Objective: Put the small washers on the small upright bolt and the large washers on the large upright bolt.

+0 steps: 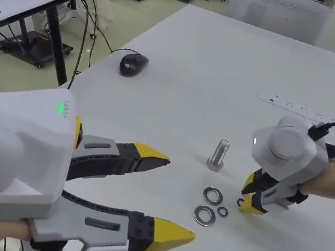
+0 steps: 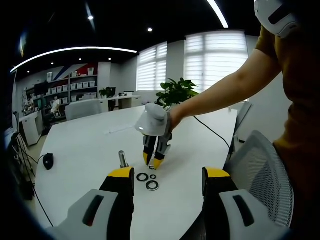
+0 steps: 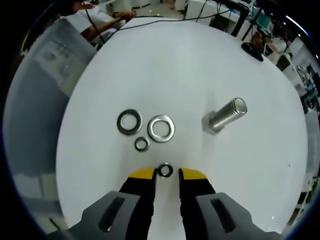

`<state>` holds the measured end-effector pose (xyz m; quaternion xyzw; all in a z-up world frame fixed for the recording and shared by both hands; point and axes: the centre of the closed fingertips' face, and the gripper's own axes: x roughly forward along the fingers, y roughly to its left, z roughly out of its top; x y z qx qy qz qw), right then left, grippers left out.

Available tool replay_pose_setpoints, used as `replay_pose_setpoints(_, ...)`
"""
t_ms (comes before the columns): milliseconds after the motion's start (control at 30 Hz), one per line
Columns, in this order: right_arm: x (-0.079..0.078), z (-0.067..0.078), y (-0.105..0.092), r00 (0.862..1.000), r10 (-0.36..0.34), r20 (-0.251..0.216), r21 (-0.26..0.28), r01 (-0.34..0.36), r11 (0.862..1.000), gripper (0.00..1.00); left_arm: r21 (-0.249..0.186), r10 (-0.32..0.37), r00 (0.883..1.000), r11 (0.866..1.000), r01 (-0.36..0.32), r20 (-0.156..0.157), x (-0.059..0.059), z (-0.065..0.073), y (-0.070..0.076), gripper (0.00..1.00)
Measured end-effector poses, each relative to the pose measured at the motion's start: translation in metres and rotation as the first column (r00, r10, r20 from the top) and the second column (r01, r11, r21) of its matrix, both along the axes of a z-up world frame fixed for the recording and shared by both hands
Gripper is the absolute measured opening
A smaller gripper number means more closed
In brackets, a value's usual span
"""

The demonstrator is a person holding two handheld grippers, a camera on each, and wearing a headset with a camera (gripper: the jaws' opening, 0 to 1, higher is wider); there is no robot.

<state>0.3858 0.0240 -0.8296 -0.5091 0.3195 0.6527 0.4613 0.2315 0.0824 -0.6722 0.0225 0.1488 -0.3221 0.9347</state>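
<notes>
white table (image 1: 221, 77) carries an upright bolt (image 1: 218, 155), two large washers (image 1: 212, 196), a small washer (image 1: 222, 212), a mouse (image 1: 133, 64), a power strip (image 1: 302, 108).

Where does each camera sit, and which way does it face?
Head view: on the headset, looking down at the table; left gripper, right gripper and an arm show.
Left gripper view: low, facing the right gripper and arm across the table; own jaws below.
Right gripper view: above, looking down; own jaws flank a small washer.
All three share the upright bolt.
</notes>
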Motion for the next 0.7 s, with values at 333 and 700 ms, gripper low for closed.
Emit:
replay_pose_setpoints(333, -0.0005, -0.0009, -0.0008, 0.999, -0.039, -0.028, -0.012, 0.039, 0.999, 0.15, -0.001, -0.003, 1.000, 1.000, 0.003, 0.004, -0.0002, 0.0011, -0.0014, 0.54)
replay_pose_setpoints(700, -0.0004, 0.0015, -0.0012, 0.999, -0.038, -0.008, -0.014, 0.038, 0.999, 0.12, 0.002, 0.001, 1.000, 1.000, -0.001, 0.003, -0.0014, 0.0012, -0.0011, 0.54)
